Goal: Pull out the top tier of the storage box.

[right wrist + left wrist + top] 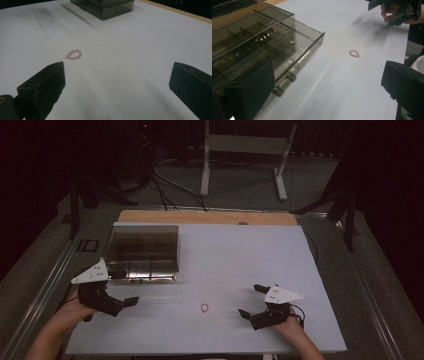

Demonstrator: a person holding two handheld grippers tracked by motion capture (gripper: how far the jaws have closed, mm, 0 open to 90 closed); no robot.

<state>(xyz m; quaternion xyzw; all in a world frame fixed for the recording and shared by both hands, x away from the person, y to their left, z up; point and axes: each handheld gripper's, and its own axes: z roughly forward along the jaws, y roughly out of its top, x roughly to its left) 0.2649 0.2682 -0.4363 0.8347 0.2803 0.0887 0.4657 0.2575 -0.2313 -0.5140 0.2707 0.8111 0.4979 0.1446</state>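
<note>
A small pink bead ring [205, 308] lies on the white table top [240, 255], near the front middle. It also appears ahead of the right jaws as the ring [73, 54] and off to the right as the ring [354, 53]. My left gripper [125, 288] hovers open at the front left, just before a smoky clear box [143, 251]. In its own view the left gripper [327, 95] has one jaw close against the box [262, 42]. My right gripper [252, 301] stands open at the front right, jaws wide and turned toward the ring, nothing between them; the right gripper [117, 87] is a short way from it.
The box has inner dividers and a latch on its front side; it shows far off as the box [107, 6]. A wooden strip [207, 217] runs along the table's far edge. Beyond it stand a white frame [245, 155] and cables on a dark floor.
</note>
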